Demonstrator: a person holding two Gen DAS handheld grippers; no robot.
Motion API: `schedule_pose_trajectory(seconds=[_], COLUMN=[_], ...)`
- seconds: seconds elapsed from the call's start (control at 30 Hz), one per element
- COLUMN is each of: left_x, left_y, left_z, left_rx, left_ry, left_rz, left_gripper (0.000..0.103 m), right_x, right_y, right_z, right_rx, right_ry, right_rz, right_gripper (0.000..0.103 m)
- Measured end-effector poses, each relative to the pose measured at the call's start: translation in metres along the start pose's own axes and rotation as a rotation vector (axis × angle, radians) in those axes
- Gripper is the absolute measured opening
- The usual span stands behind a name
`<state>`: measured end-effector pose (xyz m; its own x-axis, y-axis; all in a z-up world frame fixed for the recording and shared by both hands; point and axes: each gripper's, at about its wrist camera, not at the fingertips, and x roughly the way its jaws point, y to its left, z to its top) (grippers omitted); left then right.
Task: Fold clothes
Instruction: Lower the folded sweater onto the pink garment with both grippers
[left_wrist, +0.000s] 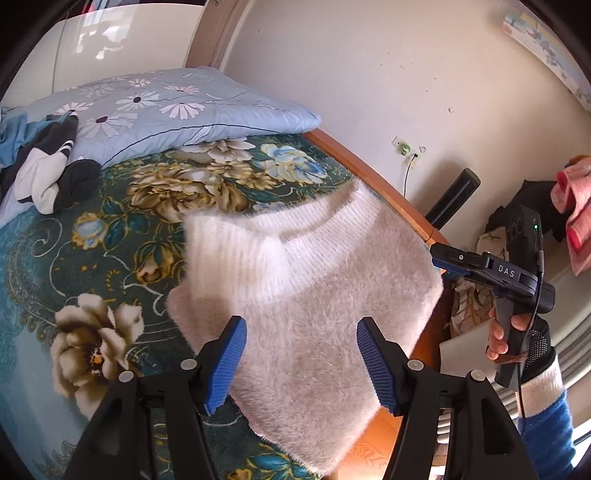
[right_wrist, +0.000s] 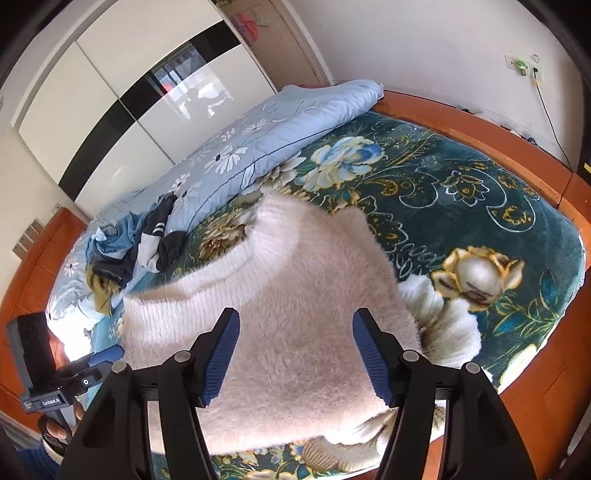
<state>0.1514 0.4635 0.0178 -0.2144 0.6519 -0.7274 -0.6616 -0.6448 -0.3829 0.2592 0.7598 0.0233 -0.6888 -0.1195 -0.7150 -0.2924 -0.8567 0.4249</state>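
A fluffy cream-white sweater (left_wrist: 306, 291) lies folded on the dark green floral blanket (left_wrist: 110, 229) at the bed's near edge, its ribbed collar facing away. It also shows in the right wrist view (right_wrist: 295, 314). My left gripper (left_wrist: 301, 354) is open just above the sweater's near part, its blue fingers apart with nothing between them. My right gripper (right_wrist: 295, 354) is open over the sweater's near side. The right gripper also shows from outside at the right in the left wrist view (left_wrist: 439, 260), beside the sweater's edge. The left gripper shows at the lower left of the right wrist view (right_wrist: 107, 356).
A light blue daisy quilt (left_wrist: 166, 107) lies at the back of the bed. A heap of dark, blue and white clothes (left_wrist: 48, 162) sits by it, also in the right wrist view (right_wrist: 140, 243). An orange wooden bed frame (right_wrist: 535, 398) rims the mattress. A white wardrobe (right_wrist: 110, 110) stands behind.
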Motion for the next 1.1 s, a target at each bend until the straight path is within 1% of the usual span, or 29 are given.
schedule_pose_trajectory(seconds=[0.1,0.2,0.37,0.4,0.47,0.5,0.63,0.7,0.77,0.83,0.9,1.0,1.1], left_x=[0.013,0.019,0.028,0.029,0.033,0.033,0.021,0.010,0.001,-0.005,-0.010,-0.014,-0.021], left_y=[-0.004,-0.003,0.006,0.008,0.011,0.012,0.010,0.005,0.000,0.000,0.001,0.010,0.018], left_z=[-0.006,-0.011,-0.016,-0.017,-0.017,-0.017,-0.019,-0.022,-0.027,-0.033,-0.041,-0.051,-0.061], left_rx=[0.032,0.053,0.052,0.048,0.042,0.037,0.009,0.028,0.053,0.062,0.063,0.039,0.016], left_ry=[0.023,0.023,0.027,0.029,0.034,0.035,0.025,0.012,0.001,-0.001,0.004,0.023,0.023], left_rz=[0.020,0.040,0.029,0.026,0.022,0.021,0.014,0.029,0.046,0.054,0.059,0.071,0.078], left_gripper=[0.066,0.068,0.069,0.069,0.069,0.069,0.069,0.069,0.070,0.075,0.084,0.084,0.085], right_x=[0.011,0.020,0.032,0.034,0.036,0.036,0.028,0.021,0.014,0.008,0.006,0.007,0.009], right_y=[0.002,-0.001,-0.002,-0.001,0.001,0.003,0.016,0.022,0.030,0.036,0.041,0.047,0.058], right_z=[-0.009,-0.017,-0.026,-0.027,-0.028,-0.028,-0.029,-0.032,-0.038,-0.050,-0.065,-0.087,-0.106], right_rx=[-0.009,0.005,0.006,-0.001,-0.011,-0.016,-0.038,-0.043,-0.047,-0.034,-0.014,0.019,0.009], right_ry=[0.024,0.026,0.023,0.024,0.025,0.023,0.013,-0.001,-0.015,-0.035,-0.046,-0.042,-0.019], right_rz=[-0.008,-0.013,-0.030,-0.034,-0.036,-0.037,-0.068,-0.063,-0.078,-0.088,-0.089,-0.095,-0.097], right_gripper=[0.065,0.065,0.067,0.068,0.074,0.075,0.075,0.075,0.075,0.075,0.076,0.077,0.077])
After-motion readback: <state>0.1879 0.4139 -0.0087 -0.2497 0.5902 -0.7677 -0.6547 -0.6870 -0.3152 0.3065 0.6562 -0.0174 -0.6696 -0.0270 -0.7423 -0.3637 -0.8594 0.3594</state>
